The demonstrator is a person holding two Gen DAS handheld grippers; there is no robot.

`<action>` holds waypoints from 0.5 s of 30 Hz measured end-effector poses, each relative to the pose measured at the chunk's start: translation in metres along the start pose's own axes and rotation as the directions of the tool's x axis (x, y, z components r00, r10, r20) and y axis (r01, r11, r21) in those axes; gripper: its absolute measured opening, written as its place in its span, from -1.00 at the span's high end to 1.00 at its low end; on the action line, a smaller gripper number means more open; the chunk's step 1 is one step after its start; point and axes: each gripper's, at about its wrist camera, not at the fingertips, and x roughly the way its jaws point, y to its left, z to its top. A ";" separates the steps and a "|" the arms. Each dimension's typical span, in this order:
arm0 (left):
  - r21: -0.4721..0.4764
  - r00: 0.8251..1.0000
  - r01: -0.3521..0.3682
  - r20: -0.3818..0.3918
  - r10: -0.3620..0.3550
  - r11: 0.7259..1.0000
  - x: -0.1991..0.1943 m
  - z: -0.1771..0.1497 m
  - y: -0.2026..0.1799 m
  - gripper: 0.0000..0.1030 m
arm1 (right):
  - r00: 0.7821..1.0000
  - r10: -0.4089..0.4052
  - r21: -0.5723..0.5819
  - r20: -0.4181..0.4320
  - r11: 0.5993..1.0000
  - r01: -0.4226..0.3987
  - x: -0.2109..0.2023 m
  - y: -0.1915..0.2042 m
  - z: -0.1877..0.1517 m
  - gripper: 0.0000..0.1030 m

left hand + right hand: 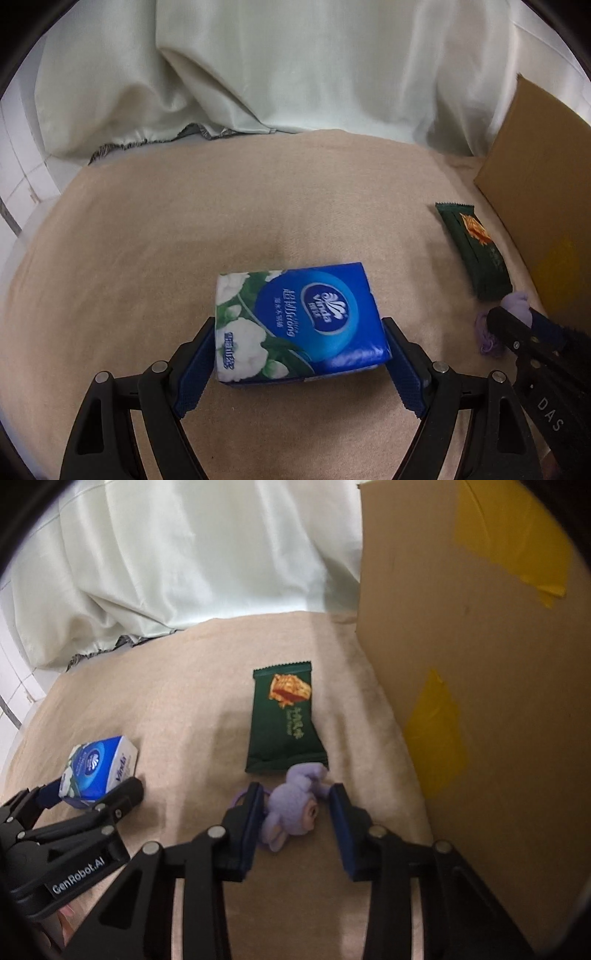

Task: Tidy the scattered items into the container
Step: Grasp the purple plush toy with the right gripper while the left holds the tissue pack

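— Jaws of the left gripper (299, 354) stand wide, straddling the blue tissue pack (295, 321); whether the pads press on it I can't tell.

— And the right gripper (295, 805)?

— Half closed around the purple plush toy (295, 805); one pad touches, the other shows a gap.

— Why both there?

— Probably to lift two items together. The cardboard box (480, 664) stands close by the toy, the green snack packet (284, 720) just beyond it, the tissues farther off across the beige blanket (184, 221).

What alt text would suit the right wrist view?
Two black fingers flank a purple plush toy on a beige cloth. A green snack packet lies just beyond, a cardboard box stands right, and another gripper frames a blue tissue pack left.
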 end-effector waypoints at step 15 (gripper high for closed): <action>0.036 0.996 0.085 0.020 -0.086 0.996 -0.014 -0.002 0.000 -0.48 | 0.999 0.040 -0.039 0.035 0.998 -0.038 -0.008 0.003 0.001 0.43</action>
